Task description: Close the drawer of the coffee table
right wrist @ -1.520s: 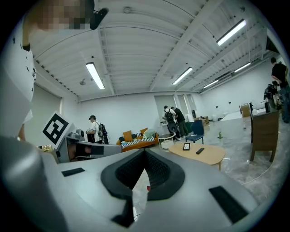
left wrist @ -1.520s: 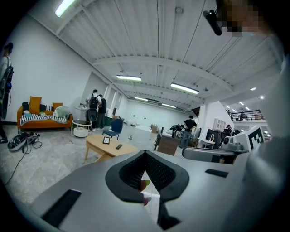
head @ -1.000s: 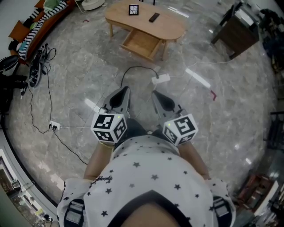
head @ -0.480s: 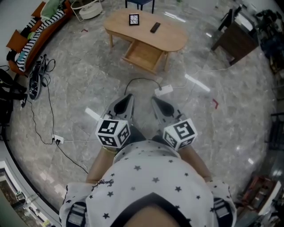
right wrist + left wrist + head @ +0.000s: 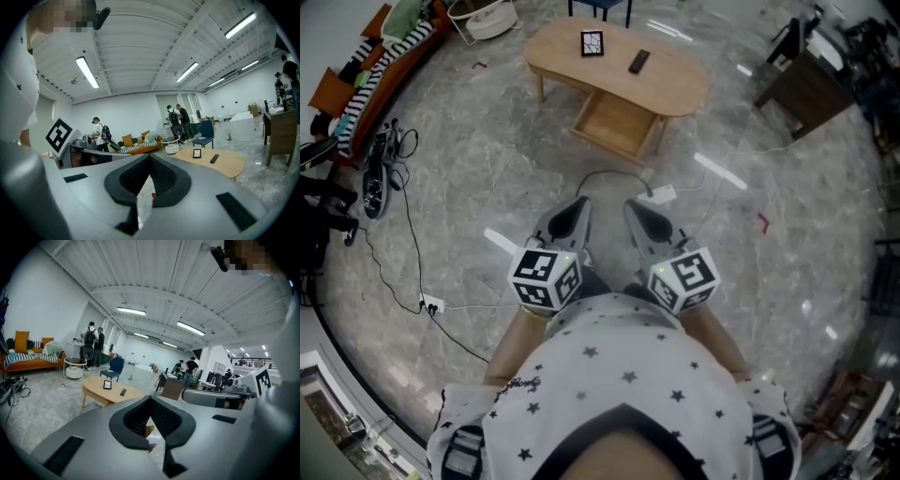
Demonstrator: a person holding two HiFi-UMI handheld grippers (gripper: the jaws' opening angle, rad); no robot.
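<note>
Head view: kidney-shaped light wooden coffee table (image 5: 680, 84) standing well ahead on the grey marbled floor (image 5: 469, 178), its shallow wooden drawer (image 5: 617, 122) pulled out toward the person, with the left gripper (image 5: 578, 204) and right gripper (image 5: 635, 208) held side by side near the body, well apart from the drawer. Left gripper view: ribbed black jaws pressed together with nothing between them, the table visible beyond at left. Right gripper view: jaws likewise closed and empty, the table beyond at right bearing a small black-framed picture (image 5: 197, 153) and a black remote control (image 5: 214, 159).
</note>
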